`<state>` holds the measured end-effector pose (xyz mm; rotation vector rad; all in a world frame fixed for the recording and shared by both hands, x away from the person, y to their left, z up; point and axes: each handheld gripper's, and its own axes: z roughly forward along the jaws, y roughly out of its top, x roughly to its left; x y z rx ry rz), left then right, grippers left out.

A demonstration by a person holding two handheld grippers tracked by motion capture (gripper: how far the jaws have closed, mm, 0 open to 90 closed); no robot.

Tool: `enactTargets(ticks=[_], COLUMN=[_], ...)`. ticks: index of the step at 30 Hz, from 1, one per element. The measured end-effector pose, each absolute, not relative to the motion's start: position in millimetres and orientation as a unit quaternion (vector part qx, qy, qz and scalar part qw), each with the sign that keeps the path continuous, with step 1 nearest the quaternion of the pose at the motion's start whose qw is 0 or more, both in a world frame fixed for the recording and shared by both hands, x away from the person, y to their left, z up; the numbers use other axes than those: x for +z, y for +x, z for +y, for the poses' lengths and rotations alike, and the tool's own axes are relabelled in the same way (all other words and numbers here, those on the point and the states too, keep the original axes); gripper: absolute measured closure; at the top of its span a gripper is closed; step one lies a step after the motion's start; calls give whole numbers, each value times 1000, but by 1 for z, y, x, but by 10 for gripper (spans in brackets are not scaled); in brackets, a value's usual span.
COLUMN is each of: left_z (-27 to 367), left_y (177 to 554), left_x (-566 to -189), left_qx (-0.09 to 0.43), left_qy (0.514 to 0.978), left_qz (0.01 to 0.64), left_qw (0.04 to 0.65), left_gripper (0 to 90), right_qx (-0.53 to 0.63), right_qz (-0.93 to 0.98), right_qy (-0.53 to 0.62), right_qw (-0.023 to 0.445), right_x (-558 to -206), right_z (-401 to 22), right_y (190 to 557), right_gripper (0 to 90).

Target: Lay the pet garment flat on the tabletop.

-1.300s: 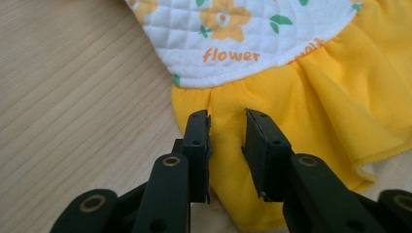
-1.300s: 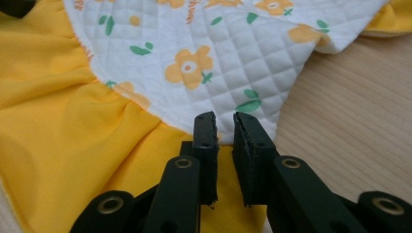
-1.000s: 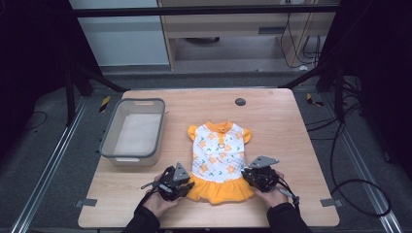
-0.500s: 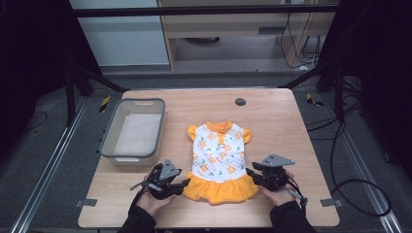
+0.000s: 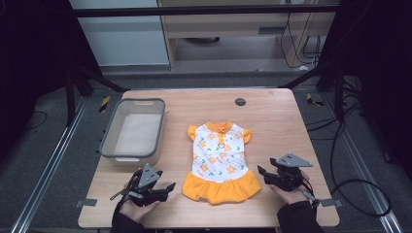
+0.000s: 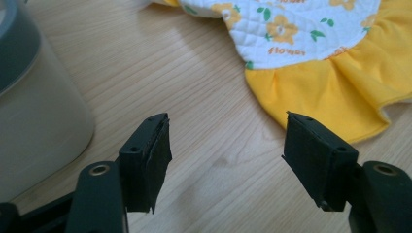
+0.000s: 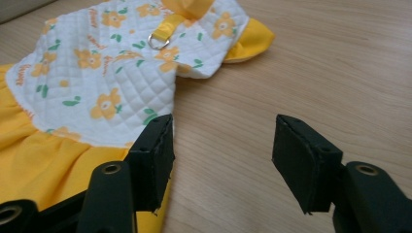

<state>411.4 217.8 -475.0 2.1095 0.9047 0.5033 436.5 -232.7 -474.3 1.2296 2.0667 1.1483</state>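
Note:
A small white quilted dress [image 5: 219, 160] with orange flowers and a yellow ruffled hem lies flat on the wooden table [image 5: 286, 126], neck toward the far side. My left gripper [image 5: 169, 187] sits just left of the hem, jaws pointing at it. In the left gripper view the left gripper [image 6: 227, 119] is open over bare wood, and the dress [image 6: 311, 48] lies beyond its jaws. My right gripper [image 5: 262, 175] is just right of the hem. The right gripper [image 7: 224, 120] is open too, with the dress [image 7: 111, 73] beside its left jaw. Both pairs of jaws have just been opening, with nothing between them.
A grey plastic bin [image 5: 133, 131] stands at the table's left, close behind my left gripper, and its wall [image 6: 34, 111] is in the left gripper view. A small black round cap [image 5: 240, 101] sits near the far edge. A metal ring [image 7: 158, 41] lies on the dress's back.
Both grippers have pulled outward from the corners of the hem and opened their jaws, letting go of the skirt. The dress stays flat where it was.

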Motion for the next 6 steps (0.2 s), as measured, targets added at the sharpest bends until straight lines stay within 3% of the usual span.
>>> enactTargets(ticks=[6], left_z=[235], left_y=[407], left_x=[-477], left_qx=[198], left_qy=[820], left_qz=[373], left_qw=[387], left_gripper=[302], right_qx=[413], right_qz=[734], right_qy=[475], right_qw=[254], right_x=[-477], right_z=[-252], right_y=[437], right_gripper=[329])
